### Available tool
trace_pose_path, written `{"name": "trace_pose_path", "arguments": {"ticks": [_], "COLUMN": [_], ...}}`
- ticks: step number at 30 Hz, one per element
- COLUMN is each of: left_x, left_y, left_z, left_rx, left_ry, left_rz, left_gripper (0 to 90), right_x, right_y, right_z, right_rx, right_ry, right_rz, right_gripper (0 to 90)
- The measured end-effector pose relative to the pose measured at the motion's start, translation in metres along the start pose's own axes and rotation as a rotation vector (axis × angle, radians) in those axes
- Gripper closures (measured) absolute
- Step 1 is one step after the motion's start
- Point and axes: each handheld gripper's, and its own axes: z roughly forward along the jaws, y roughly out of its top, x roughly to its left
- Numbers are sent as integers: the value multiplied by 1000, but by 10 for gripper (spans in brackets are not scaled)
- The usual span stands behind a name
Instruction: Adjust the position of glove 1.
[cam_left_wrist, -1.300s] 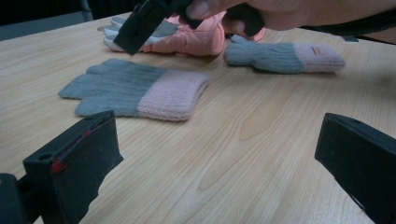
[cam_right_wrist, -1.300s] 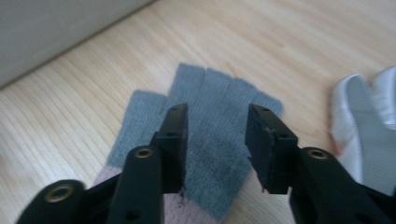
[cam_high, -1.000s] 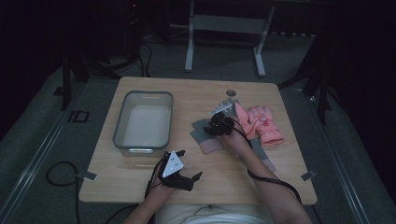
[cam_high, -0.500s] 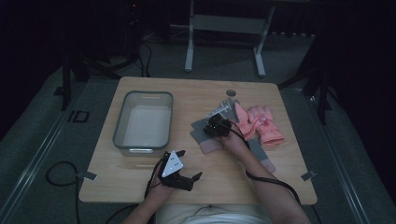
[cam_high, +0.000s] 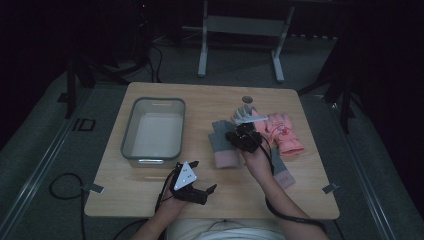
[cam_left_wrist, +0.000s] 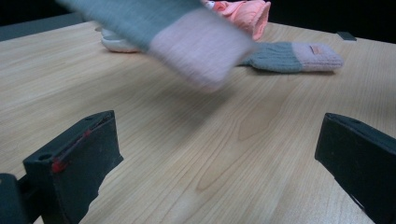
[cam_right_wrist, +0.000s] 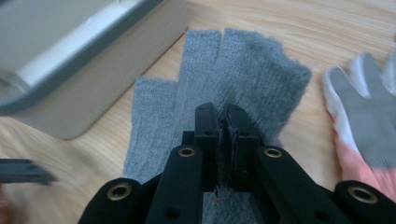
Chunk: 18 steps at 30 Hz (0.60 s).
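One grey knit glove (cam_right_wrist: 224, 79) hangs pinched in the right gripper (cam_high: 244, 139), whose jaws have just been closing onto its fabric, right of the clear bin (cam_high: 154, 131). It looks soft, light and floppy, so its loose pink cuff may drag. Left gripper (cam_high: 199, 186) rests wide open, holding nothing, below the bin; bare tabletop lies between glove and bin.

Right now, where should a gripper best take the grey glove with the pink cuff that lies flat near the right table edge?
Grip the pink cuff of the grey glove from above: that thick band is its near end, lying free on the table.
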Motion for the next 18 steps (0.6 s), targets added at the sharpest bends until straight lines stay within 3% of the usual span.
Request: {"name": "trace_pose_path", "arguments": {"ticks": [3,7,13,18], "left_x": [1,0,0,0], "left_y": [0,0,0,0], "left_z": [0,0,-1,0], "left_rx": [-2,-3,0,-4], "left_ry": [1,1,3,2], "left_rz": [-1,0,3,1], "left_gripper": [0,0,0,0], "right_x": [4,10,13,14], "right_y": [-12,-31,-60,-74], "right_z": [-13,-16,-4,11], "right_rx": [-34,-21,1,44], "right_ry": [-23,-50,-62,-57], "right_rz": [48,90,169,166], "right_gripper": [852,852,852,851]}}
